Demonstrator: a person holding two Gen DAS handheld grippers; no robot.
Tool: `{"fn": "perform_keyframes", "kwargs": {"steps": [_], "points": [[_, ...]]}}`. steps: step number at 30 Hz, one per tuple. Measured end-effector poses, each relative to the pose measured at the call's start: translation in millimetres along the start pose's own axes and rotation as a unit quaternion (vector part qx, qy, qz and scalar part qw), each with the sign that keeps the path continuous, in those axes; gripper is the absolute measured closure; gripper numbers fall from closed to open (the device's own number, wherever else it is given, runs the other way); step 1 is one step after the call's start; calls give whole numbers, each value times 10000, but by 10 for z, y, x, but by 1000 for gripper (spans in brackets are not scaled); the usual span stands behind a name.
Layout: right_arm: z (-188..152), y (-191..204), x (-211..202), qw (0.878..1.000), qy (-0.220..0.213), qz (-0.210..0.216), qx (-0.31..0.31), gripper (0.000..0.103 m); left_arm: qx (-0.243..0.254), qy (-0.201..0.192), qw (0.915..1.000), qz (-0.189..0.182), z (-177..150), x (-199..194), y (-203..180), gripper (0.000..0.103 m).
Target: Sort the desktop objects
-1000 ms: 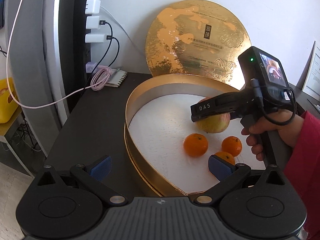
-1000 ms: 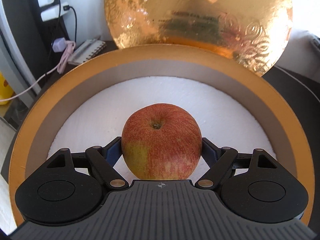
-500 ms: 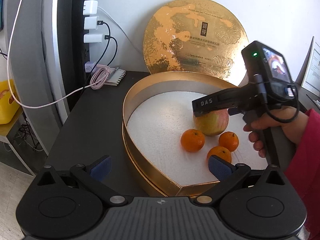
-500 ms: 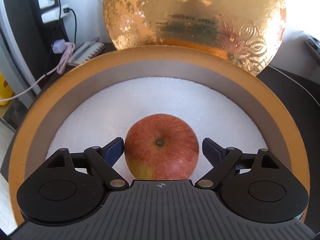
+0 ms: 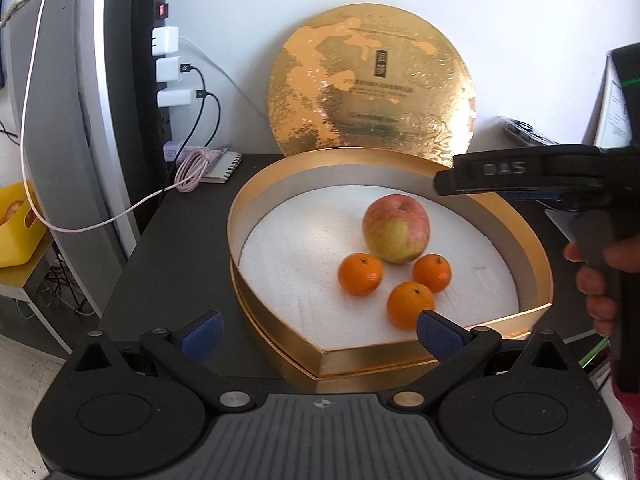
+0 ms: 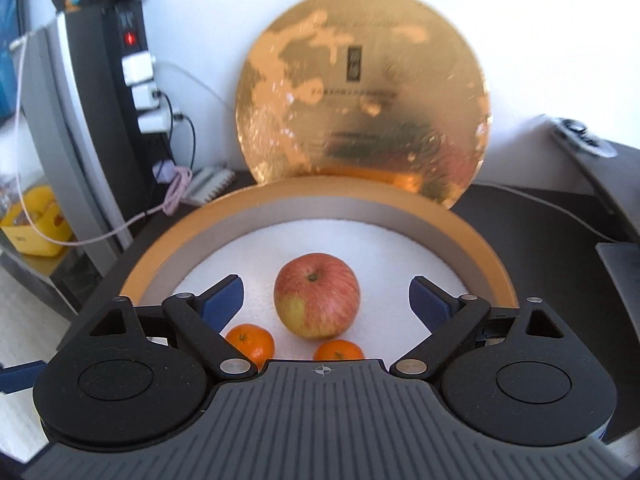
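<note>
While the apple [image 6: 317, 295] was left on the white floor of the gold box [image 6: 486, 258], the right gripper [image 6: 326, 294] was spread wide, its jaws just opened, nothing pinched. The apple was seen at twelve o'clock from it, nearer than from the left gripper [image 5: 320, 330], also spread and empty.

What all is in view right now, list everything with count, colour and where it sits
round red-yellow apple: one, red and yellow, on the white foam inside the box
small orange tangerines: three, orange, clustered in front of the apple
gold heart-shaped gift box: one, gold rim, on the black table
black table: one, black, under the box
round gold lid: one, gold, leaning on the wall behind the box
white chargers: three, white, plugged in at far left
coiled pink cable: one, pink, beside the spiral notepad
yellow bin: one, yellow, left edge
left claw: open, empty
right claw: open, jaws just widened, above the apple, apart from it
</note>
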State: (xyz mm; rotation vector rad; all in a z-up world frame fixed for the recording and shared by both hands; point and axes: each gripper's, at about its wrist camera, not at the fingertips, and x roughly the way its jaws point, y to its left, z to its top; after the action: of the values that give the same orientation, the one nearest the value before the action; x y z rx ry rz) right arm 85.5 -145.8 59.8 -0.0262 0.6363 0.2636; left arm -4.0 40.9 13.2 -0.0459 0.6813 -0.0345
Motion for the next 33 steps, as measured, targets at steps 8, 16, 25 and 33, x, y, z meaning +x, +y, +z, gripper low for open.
{"fn": "perform_keyframes", "kwargs": {"steps": [8,16,25,33], "points": [[-422,-85,-515,9977,-307,-22,600,4,122,24,9999,107,-43,-130,-94,1],[-858,-181,-643,9929,-9,-74,1190,4,436,-30,9989,165,-38,-203,-126,1],[-1062,-233,-640,9892,284,-29,1441,4,544,-65,9982,248,9,-168,-65,0],[-929,-262,-748,9915,161,-30,1292,4,325,-288,9989,155,82,-190,-57,1]]}}
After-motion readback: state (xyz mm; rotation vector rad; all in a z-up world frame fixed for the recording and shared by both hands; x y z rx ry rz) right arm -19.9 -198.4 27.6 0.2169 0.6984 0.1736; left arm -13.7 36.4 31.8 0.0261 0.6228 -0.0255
